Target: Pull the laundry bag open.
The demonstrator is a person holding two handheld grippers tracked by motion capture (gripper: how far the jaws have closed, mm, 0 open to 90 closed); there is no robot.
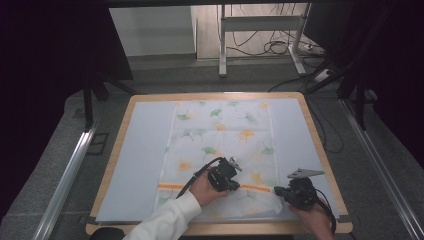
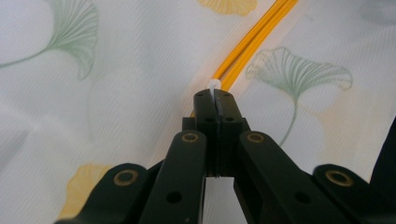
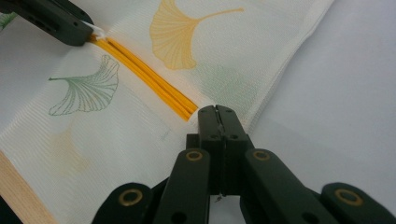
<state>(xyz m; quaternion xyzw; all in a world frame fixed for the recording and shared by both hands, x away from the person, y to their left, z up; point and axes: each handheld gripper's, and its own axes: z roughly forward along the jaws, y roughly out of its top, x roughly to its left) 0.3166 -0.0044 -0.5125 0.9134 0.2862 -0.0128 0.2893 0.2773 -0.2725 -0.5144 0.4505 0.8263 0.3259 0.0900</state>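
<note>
Fingers [image 2: 205, 109] pinch the white zipper pull [image 2: 213, 86] on the orange zipper [image 2: 243, 51]

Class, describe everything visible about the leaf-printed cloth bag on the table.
The cloth bag is white woven fabric printed with green and orange ginkgo leaves, lying flat on the pale blue mat. An orange zipper crosses its near end. The left gripper is shut on the white zipper pull; the right gripper pinches the fabric at the zipper's end.
</note>
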